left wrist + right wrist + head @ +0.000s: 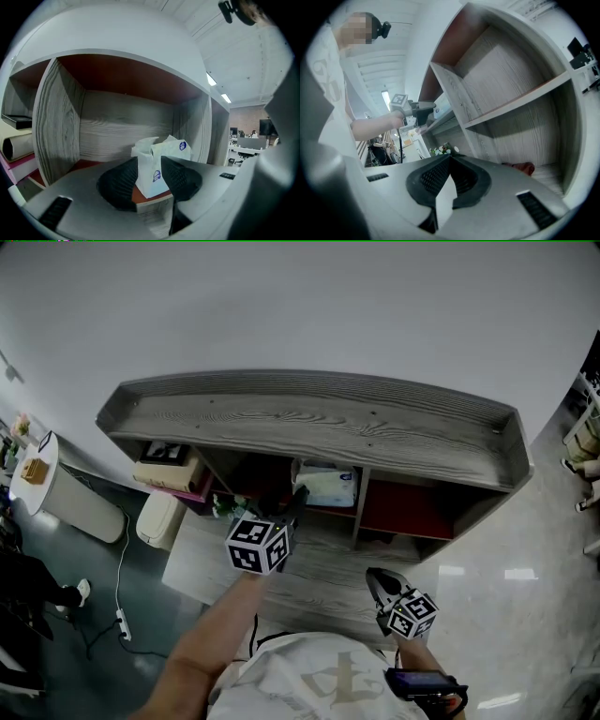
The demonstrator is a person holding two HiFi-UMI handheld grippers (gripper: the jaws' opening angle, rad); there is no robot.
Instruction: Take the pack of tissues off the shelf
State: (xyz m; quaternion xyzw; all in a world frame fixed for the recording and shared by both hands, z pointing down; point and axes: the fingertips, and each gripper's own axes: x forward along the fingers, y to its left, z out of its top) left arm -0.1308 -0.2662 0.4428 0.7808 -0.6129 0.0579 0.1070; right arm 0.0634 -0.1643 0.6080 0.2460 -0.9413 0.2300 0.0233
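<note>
The white pack of tissues [328, 488] with a blue mark lies in the middle compartment of the grey wooden shelf [319, 418]. In the left gripper view the pack [157, 164] stands on the red shelf floor, its near end between my jaws. My left gripper [150, 174] has a black pad against each side of it. The head view shows this left gripper [298, 499] reaching into that compartment. My right gripper [377, 579] hangs lower, in front of the shelf's right part, and in its own view the right gripper [450, 161] has its tips together on nothing.
Books and a box [169, 470] fill the shelf's left compartment. A dark red thing [520, 168] lies low in the right compartment. A white bin [159, 519], a round table [37, 470] and a power strip [122, 622] stand left of the shelf.
</note>
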